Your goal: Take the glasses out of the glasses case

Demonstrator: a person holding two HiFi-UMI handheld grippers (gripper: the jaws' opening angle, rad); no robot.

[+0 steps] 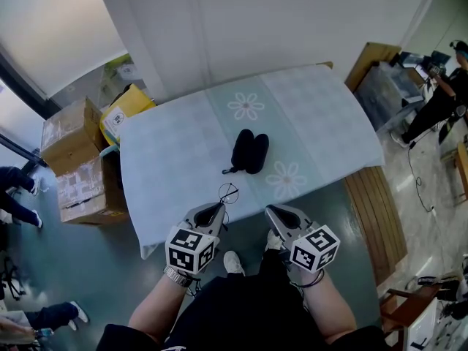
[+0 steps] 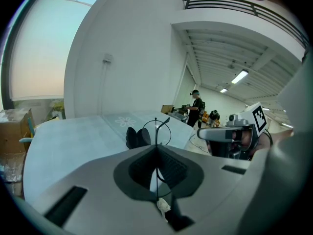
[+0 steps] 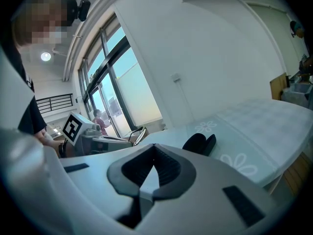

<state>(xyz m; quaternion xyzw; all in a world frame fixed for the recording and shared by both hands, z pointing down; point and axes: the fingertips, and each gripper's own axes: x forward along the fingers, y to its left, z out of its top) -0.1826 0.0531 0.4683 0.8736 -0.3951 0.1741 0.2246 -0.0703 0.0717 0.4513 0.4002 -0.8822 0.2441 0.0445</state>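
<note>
Glasses (image 1: 228,193) look out of the case already: left gripper (image 1: 217,212) is pinching the thin frame, lens poking past its tips. Open case (image 1: 249,151) lies ahead of it. Right gripper (image 1: 272,212) is closed on nothing. Next, I'd guess, set them down gently.

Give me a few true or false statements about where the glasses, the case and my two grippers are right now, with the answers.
1. The left gripper holds the glasses. True.
2. The glasses lie inside the case. False: they are out of it, pinched in the left gripper over the table's near edge.
3. The right gripper grips the case. False: its jaws are shut on nothing, and the case lies apart from it on the table.
4. The black case lies between two flower prints on the cloth. True.
5. Cardboard boxes stand on the table. False: they stand on the floor beside it.
</note>
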